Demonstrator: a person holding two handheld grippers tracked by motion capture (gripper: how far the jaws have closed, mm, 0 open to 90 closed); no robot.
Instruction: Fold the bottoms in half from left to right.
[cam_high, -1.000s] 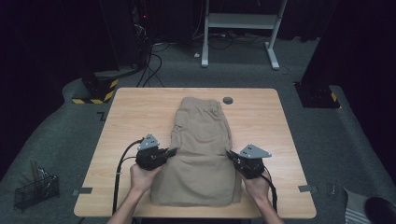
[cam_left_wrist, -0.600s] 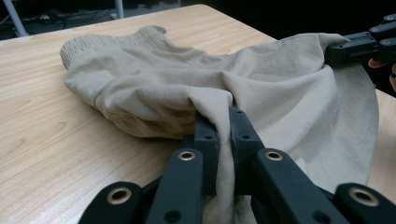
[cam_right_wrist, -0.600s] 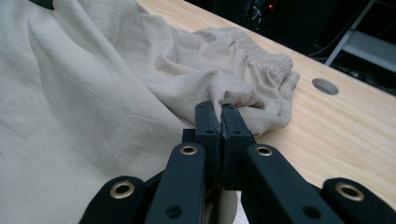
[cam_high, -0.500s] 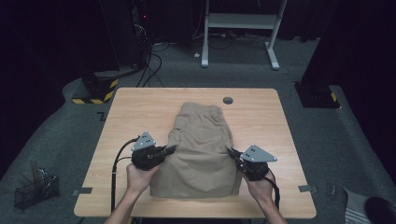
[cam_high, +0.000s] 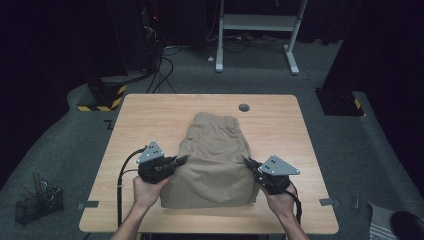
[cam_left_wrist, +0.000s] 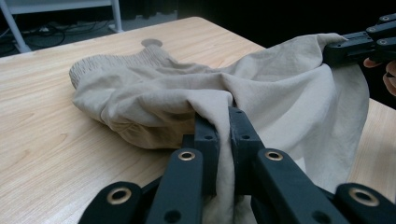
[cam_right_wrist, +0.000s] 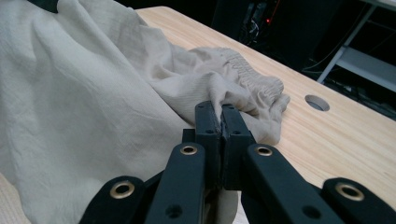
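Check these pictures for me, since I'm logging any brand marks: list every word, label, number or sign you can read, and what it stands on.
None can be read.
Shorts: plain beige cloth, no tag or print visible.
Table: bare wood, no markings.
Left claw and right claw: black and grey, unlettered.
Yellow-and-black striped base on the floor: a hazard pattern, no words.

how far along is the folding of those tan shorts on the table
Done: the left tool and right tool have each pinched a side edge of the tan shorts. In hand: that part is raised off the table; the waistband end rests flat. Left: laying it over and letting go.
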